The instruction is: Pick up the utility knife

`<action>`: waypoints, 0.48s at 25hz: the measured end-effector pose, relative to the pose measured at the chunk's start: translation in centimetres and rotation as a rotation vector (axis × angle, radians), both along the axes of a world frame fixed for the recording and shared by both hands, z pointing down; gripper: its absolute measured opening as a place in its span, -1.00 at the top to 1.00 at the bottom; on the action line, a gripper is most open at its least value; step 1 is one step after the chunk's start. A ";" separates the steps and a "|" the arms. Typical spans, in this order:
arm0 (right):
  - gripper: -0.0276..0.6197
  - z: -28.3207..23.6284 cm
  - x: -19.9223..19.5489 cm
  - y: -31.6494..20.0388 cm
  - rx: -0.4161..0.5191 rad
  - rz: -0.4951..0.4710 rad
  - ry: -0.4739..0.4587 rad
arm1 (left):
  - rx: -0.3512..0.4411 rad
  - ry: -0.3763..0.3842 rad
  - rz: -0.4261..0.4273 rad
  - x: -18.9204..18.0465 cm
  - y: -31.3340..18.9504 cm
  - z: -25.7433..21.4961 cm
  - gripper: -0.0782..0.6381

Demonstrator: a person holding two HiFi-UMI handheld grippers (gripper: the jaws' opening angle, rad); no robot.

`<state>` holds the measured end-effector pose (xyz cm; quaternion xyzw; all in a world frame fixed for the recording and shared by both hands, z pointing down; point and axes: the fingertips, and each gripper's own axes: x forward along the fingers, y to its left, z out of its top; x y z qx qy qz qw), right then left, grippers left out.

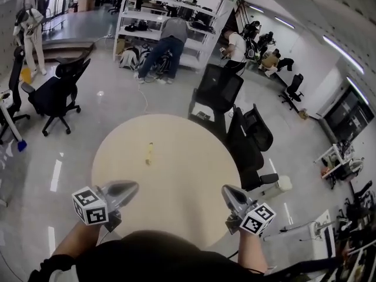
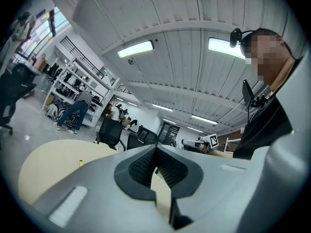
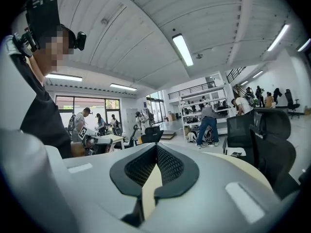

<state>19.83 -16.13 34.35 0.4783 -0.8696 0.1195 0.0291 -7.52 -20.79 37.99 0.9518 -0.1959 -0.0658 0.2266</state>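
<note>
The utility knife (image 1: 149, 153), small and yellow, lies on the round beige table (image 1: 188, 157) a little left of its middle. In the left gripper view the knife (image 2: 80, 163) shows as a yellow speck far off to the left. My left gripper (image 1: 134, 187) hovers over the table's near left edge, shut with nothing in it, its tips (image 2: 155, 148) meeting. My right gripper (image 1: 225, 190) is at the near right edge, also shut and empty, tips (image 3: 156, 146) together. Both point roughly level toward the middle of the table, well short of the knife.
Two black office chairs (image 1: 235, 116) stand against the table's far right side. Another black chair (image 1: 56, 93) is on the floor at the left. White shelving (image 1: 170, 22) with people by it is at the back, and a desk (image 1: 335, 157) at the right.
</note>
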 end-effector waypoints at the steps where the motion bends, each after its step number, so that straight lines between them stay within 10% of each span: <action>1: 0.87 0.2 0.4 -0.8 0.000 -0.021 -0.004 | 0.002 -0.006 -0.019 0.4 -0.3 0.0 0.79; 12: 0.87 2.7 6.9 -6.7 0.001 -0.195 -0.057 | -0.047 -0.118 -0.241 6.0 -1.6 1.2 0.79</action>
